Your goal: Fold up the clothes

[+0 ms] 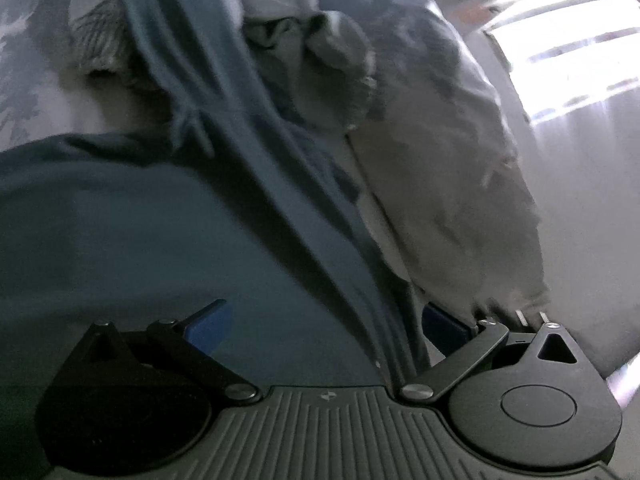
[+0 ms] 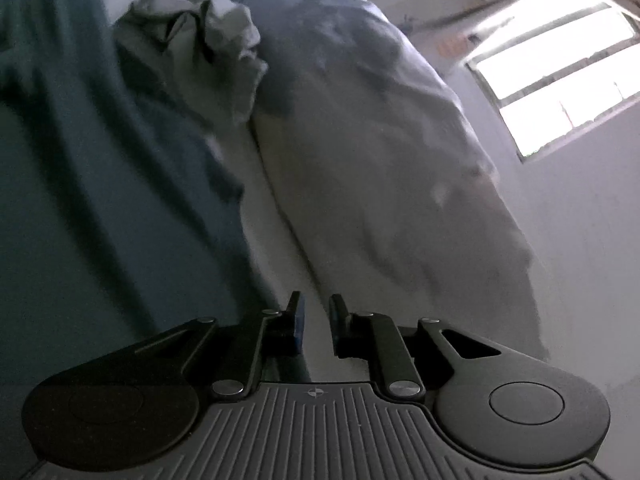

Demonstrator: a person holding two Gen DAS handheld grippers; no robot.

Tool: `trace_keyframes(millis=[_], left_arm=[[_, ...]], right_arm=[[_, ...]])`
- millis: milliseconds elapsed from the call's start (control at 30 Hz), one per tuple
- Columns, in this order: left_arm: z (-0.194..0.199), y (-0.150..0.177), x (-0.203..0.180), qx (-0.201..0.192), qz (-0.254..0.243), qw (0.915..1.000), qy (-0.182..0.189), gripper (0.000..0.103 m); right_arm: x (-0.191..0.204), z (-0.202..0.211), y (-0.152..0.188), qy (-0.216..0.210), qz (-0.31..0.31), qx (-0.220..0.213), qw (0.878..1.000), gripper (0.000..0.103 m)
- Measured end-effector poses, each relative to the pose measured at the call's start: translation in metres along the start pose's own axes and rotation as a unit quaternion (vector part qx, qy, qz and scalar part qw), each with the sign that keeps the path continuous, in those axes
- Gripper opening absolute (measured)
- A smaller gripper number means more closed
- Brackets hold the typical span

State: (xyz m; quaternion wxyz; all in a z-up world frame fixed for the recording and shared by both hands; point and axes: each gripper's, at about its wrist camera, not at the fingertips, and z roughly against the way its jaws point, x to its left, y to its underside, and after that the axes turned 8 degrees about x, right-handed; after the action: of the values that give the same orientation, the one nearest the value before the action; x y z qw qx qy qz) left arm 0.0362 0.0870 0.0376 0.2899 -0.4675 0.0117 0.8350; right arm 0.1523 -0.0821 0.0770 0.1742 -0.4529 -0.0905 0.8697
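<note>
Teal clothing (image 1: 132, 224) lay spread and rumpled on the bed (image 2: 280, 248), directly ahead of our left gripper (image 1: 324, 326) and off to the left of our right gripper (image 2: 317, 320). A long ridge of the fabric ran forward from between the left gripper's fingers, which stood wide apart, with cloth lying between them but not pinched. Our right gripper's fingers stood close together with a narrow gap, holding nothing, over the pale sheet just beside the garment's edge. Further ahead sat a crumpled grey garment (image 1: 336, 60) and, to the right, a patterned pillow (image 2: 400, 160). We saw no crisp fold: the teal piece was creased and bunched. We judged the folding unfinished, though the blurred pictures could not settle whether a fold was under way or being smoothed out.
</note>
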Motion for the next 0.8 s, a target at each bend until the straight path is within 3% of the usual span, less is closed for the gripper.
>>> trace_keyframes(millis=[167,367,533,600,667,733,800], left_arm=[[0.004,0.019,-0.024,0.016,-0.055,0.9983,0.013,0.103],[-0.002,0.06,-0.045,0.087,-0.131,0.9868,0.04,0.103],[-0.001,0.104,-0.055,0.148,-0.179,0.9698,0.076,0.103],[0.0,0.122,-0.059,0.172,-0.198,0.9609,0.09,0.103],[0.0,0.139,-0.063,0.196,-0.216,0.9508,0.104,0.103],[0.0,0.157,-0.067,0.219,-0.235,0.9396,0.118,0.103],[0.004,0.17,-0.068,0.225,-0.253,0.9328,0.124,0.103]], right_arm=[[-0.03,0.102,0.088,-0.01,0.019,0.076,0.997,0.017],[-0.047,0.256,0.197,-0.007,0.052,0.196,0.979,0.017],[-0.069,0.373,0.249,0.059,0.044,0.273,0.959,0.019],[-0.082,0.414,0.261,0.12,0.019,0.287,0.95,0.026],[-0.089,0.444,0.267,0.153,-0.018,0.282,0.947,0.035],[-0.087,0.463,0.27,0.151,-0.076,0.244,0.955,0.047],[-0.077,0.47,0.272,0.131,-0.133,0.199,0.962,0.067]])
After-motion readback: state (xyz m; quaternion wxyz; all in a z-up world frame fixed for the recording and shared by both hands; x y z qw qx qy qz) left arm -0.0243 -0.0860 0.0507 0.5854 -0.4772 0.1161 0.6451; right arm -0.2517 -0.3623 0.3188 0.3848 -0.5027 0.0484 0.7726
